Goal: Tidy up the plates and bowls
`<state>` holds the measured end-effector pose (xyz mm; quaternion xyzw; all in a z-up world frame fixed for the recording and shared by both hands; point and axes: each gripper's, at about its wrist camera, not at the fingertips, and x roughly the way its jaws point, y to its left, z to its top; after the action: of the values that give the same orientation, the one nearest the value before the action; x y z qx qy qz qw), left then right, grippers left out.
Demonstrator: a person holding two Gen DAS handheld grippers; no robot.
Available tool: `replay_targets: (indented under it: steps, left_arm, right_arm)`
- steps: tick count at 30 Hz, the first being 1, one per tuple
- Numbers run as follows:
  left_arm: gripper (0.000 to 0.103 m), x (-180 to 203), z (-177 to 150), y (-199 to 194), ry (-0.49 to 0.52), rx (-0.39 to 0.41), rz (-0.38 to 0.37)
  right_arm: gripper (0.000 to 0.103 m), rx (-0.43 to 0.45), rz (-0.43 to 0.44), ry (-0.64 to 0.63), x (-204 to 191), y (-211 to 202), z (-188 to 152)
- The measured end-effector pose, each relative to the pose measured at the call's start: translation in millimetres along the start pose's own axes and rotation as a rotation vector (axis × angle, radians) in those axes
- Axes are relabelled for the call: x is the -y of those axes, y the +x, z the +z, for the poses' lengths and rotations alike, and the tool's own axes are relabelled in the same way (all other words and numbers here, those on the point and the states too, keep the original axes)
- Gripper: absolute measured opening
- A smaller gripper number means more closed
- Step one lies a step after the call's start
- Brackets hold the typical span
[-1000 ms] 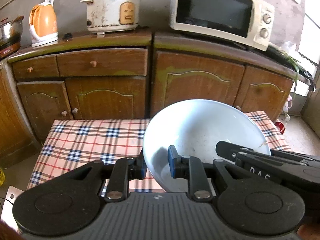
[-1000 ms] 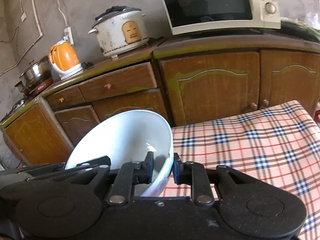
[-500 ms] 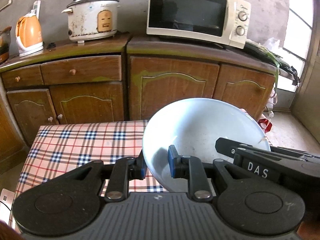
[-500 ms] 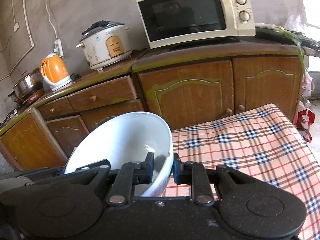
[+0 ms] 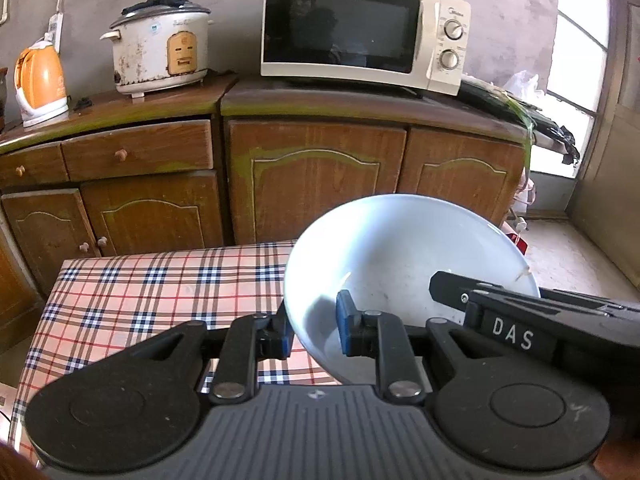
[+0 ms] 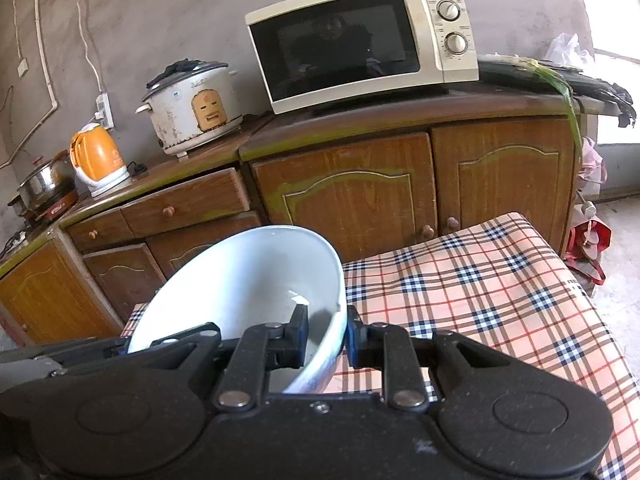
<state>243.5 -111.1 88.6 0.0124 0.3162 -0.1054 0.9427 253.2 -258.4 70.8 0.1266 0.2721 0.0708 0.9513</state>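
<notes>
- Big white bowl (image 5: 404, 264) held in air over the plaid-cloth counter (image 5: 160, 280), carried by both grippers at once; not resting on anything.
- Left hand-held gripper (image 5: 312, 330): clamped on bowl's left rim, one blue pad inside the wall, other outside.
- Right hand-held gripper (image 6: 326, 338): clamped on the opposite rim, same inside/outside pinch. Neither has any slack showing.
- Bowl sits tilted, mouth turned twd the cupboards (image 5: 312, 184); looks empty, a few specks inside.
- Risk 1: thin rim pinch on smooth glazed wall. If one hand drifts away from the other or twists, rim could slide out of a pad → bowl swings on the other grip or drops onto counter/floor.
- Risk 2: hands pulling apart or pushing together load the rim; ceramic could chip at the pads.
- Risk 3: far counter edge near cupboards; set-down too close to that edge = tip-off.
- No other plates/bowls visible in either view, so destination unclear; can't tell where it goes.
- Left view only: right gripper's arm w/ "DAS" label (image 5: 512, 332) crossing bowl's right side; window (image 5: 576, 40).
- Right view only: steel pot (image 6: 44, 184) at far left of cupboard top, red bag (image 6: 592, 240) on floor, wider stretch of cloth to the right.
- Both views: microwave (image 6: 360, 44), rice cooker (image 6: 192, 108), orange kettle (image 6: 98, 158).
</notes>
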Motion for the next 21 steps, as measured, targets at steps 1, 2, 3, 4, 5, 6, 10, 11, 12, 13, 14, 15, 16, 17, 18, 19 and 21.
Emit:
replay_targets:
  steps: [1, 2, 3, 4, 5, 6, 10, 11, 12, 13, 14, 15, 16, 17, 18, 19, 21]
  left_arm:
    - [0.021, 1.9, -0.5, -0.9, 0.002, 0.001, -0.001]
    - [0.021, 3.6, -1.0, -1.7, 0.004, 0.002, -0.004]
    - [0.021, 5.2, -1.6, -2.6, 0.004, 0.002, -0.007]
    - [0.021, 6.2, -2.0, -3.3, 0.005, 0.002, -0.008]
    - [0.021, 8.1, -2.3, -4.2, 0.008, 0.004, -0.009]
    - [0.021, 9.7, -2.6, -5.1, 0.010, 0.004, -0.011]
    - [0.021, 15.6, -4.0, -8.6, 0.016, 0.007, -0.019]
    - [0.021, 17.2, -4.4, -9.4, 0.018, 0.007, -0.021]
    - [0.021, 18.9, -4.9, -10.4, 0.021, 0.007, -0.023]
    - [0.021, 20.1, -4.8, -10.9, 0.022, 0.007, -0.024]
    - [0.021, 21.3, -5.1, -12.0, 0.024, 0.009, -0.026]
    - [0.021, 22.7, -5.6, -13.3, 0.024, 0.011, -0.027]
    - [0.021, 24.2, -5.8, -14.4, 0.025, 0.011, -0.029]
    - [0.021, 25.7, -6.2, -15.6, 0.027, 0.012, -0.031]
    - [0.021, 27.2, -6.8, -17.2, 0.030, 0.014, -0.033]
    - [0.021, 28.8, -7.3, -18.3, 0.032, 0.015, -0.036]
    - [0.021, 31.4, -8.9, -21.0, 0.034, 0.017, -0.039]
  right_arm:
    - [0.025, 0.002, -0.002, 0.002, 1.6, -1.8, -0.3]
    - [0.025, 0.004, -0.004, 0.003, 3.3, -3.1, 0.1]
    - [0.025, 0.005, -0.006, 0.003, 4.7, -4.6, 0.3]
    - [0.025, 0.006, -0.008, 0.004, 6.1, -6.1, 0.5]
    - [0.025, 0.008, -0.010, 0.004, 7.4, -7.6, 0.6]
    - [0.025, 0.010, -0.013, 0.006, 8.8, -9.1, 0.5]
    - [0.025, 0.016, -0.020, 0.008, 13.8, -16.1, -0.5]
    - [0.025, 0.017, -0.022, 0.010, 15.3, -18.0, -0.8]
    - [0.025, 0.018, -0.024, 0.011, 16.9, -19.7, -1.1]
    - [0.025, 0.019, -0.026, 0.013, 18.4, -21.7, -1.5]
    - [0.025, 0.021, -0.027, 0.014, 19.6, -23.9, -1.8]
    - [0.025, 0.023, -0.029, 0.015, 20.8, -26.3, -2.1]
    - [0.025, 0.025, -0.031, 0.016, 21.8, -28.3, -2.2]
    - [0.025, 0.027, -0.033, 0.016, 22.7, -30.3, -2.3]
    - [0.025, 0.029, -0.035, 0.017, 23.9, -32.9, -2.7]
    - [0.025, 0.031, -0.037, 0.018, 25.1, -34.8, -2.9]
    - [0.025, 0.033, -0.039, 0.019, 26.8, -39.5, -4.0]
